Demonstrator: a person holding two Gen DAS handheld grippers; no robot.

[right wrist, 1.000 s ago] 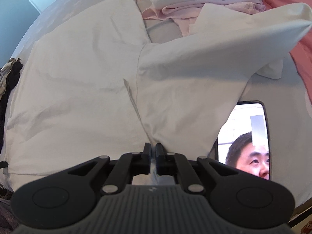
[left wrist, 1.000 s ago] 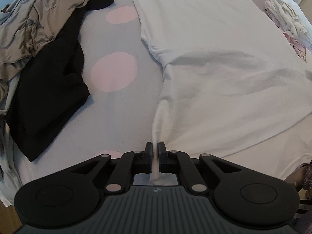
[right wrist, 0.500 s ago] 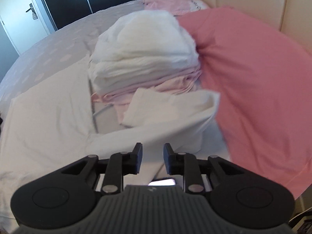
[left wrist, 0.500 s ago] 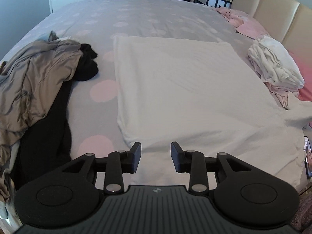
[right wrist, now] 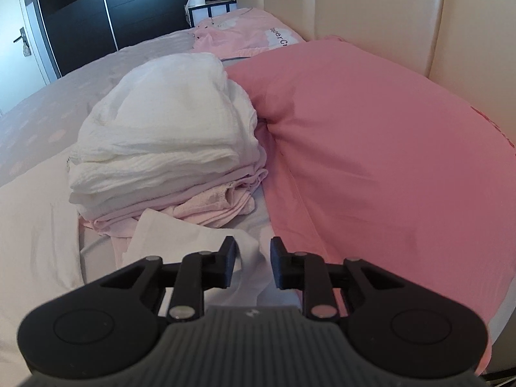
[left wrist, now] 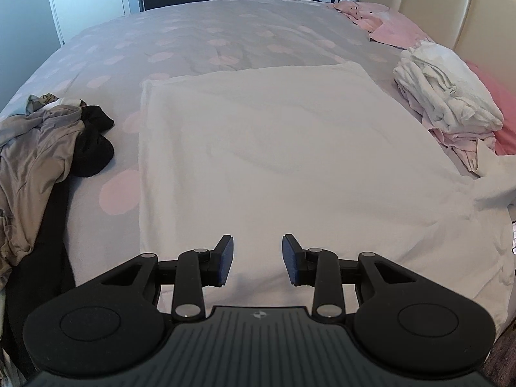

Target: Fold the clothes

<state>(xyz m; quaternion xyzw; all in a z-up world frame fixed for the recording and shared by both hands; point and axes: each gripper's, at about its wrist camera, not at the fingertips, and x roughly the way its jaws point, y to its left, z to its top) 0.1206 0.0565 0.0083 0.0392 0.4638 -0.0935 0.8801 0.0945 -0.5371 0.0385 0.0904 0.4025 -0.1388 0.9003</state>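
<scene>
A large white garment (left wrist: pixel 274 161) lies spread flat on the bed. My left gripper (left wrist: pixel 257 259) is open and empty above its near edge. In the right wrist view a white sleeve (right wrist: pixel 193 238) of the garment lies just ahead of my right gripper (right wrist: pixel 252 262), which is open and empty. The rest of the garment shows at that view's left edge (right wrist: pixel 32 225).
A stack of folded white and pink clothes (right wrist: pixel 167 148) sits beside a pink pillow (right wrist: pixel 371 161); it also shows in the left wrist view (left wrist: pixel 448 103). A heap of grey and black clothes (left wrist: pixel 42 151) lies left. The headboard (right wrist: pixel 403 9) is behind.
Both grippers have let go of the white garment and opened. Both have risen and tilted up; the garment now lies flat, with its left sleeve folded in.
</scene>
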